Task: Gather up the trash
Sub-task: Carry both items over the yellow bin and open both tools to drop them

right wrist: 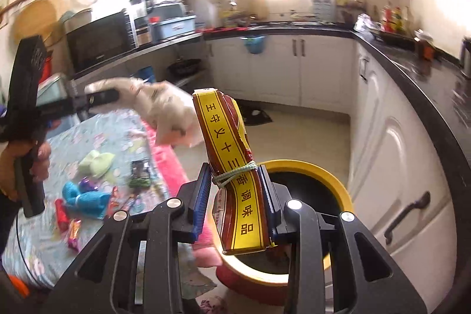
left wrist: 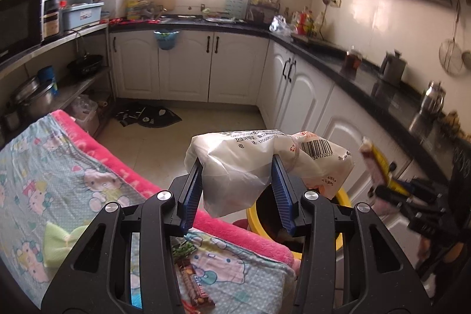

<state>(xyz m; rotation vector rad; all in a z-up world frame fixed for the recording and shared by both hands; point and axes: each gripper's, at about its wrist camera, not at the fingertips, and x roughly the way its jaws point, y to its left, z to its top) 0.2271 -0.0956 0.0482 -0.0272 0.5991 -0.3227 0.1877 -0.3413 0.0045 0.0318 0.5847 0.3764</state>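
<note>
Crinkled white plastic bag (left wrist: 250,167) sits pinched in the left gripper (left wrist: 237,190), hanging over the table edge with the yellow-rimmed bin (left wrist: 344,196) at its four o'clock. Over to the right gripper (right wrist: 237,196), clamped on a red-and-yellow seasoning packet (right wrist: 232,155) right above the bin (right wrist: 306,167). Both loads look ready to drop: next, spread the jaws over the opening, with more wrappers (right wrist: 73,228) waiting on the table (right wrist: 97,131).

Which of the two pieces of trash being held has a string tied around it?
The yellow and red seasoning packet in the right claw, bound with pale green string. The white plastic bag in the left claw is crumpled and carries no string.
</note>
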